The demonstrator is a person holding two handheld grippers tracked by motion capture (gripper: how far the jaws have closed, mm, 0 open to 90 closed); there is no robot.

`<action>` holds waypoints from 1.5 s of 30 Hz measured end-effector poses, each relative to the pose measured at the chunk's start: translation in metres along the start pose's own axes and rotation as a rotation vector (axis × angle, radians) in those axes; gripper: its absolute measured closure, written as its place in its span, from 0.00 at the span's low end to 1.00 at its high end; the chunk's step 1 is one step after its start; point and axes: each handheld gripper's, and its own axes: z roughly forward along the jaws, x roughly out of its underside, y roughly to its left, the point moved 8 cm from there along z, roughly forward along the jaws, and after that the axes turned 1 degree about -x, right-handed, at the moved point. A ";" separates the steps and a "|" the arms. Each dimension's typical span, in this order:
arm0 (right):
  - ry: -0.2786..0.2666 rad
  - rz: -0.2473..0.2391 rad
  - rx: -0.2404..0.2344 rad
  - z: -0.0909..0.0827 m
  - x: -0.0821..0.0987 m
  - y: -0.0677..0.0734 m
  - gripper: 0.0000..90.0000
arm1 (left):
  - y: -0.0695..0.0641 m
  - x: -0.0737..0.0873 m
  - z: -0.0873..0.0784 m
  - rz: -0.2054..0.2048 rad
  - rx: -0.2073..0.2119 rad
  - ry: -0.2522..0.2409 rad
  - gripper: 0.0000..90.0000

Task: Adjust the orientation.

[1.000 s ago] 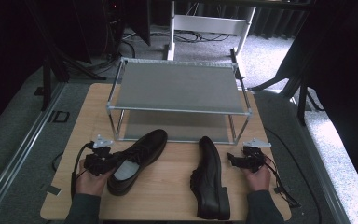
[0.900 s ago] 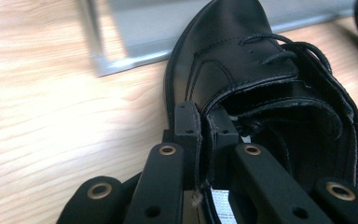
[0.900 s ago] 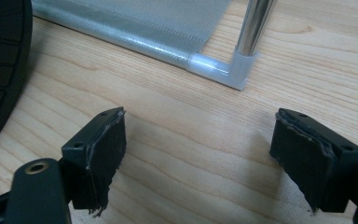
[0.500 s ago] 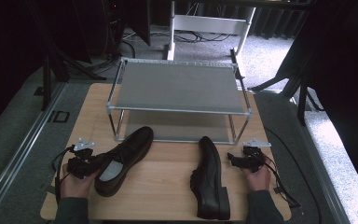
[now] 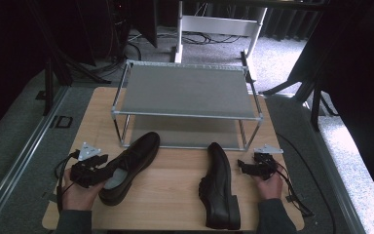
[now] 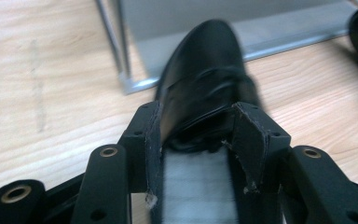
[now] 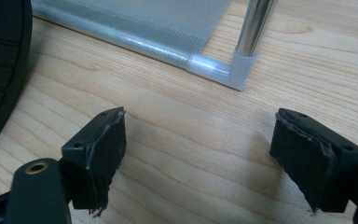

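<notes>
Between left gripper [image 6: 200, 135] jaws: heel end of left shoe [image 6: 205, 79], jaws just opened, right pad off leather, left pad contact unclear. High view: right gripper [image 5: 247, 167] beside right shoe [image 5: 219, 187]. Right gripper view: jaws spread wide over bare table [image 7: 191, 140], rack [image 7: 135, 28] corner ahead.

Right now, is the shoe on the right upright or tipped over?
Tipped on its side: the right shoe shows its treaded sole toward the right tongs.

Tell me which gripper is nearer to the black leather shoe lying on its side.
Right. The right gripper sits just beside the black leather shoe lying on its side, jaws open and apart from it. The left gripper is across the table at the upright black shoe.
</notes>
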 end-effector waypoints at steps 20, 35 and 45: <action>0.000 0.003 0.002 0.000 0.000 0.001 0.20 | -0.083 -0.024 0.029 0.096 0.157 -0.044 0.57; 0.000 0.003 0.003 0.000 0.000 0.001 0.20 | -0.150 -0.002 0.071 0.200 0.280 0.048 0.55; 0.000 0.002 0.004 0.000 0.000 0.001 0.20 | -0.188 0.021 0.089 0.237 0.382 0.099 0.47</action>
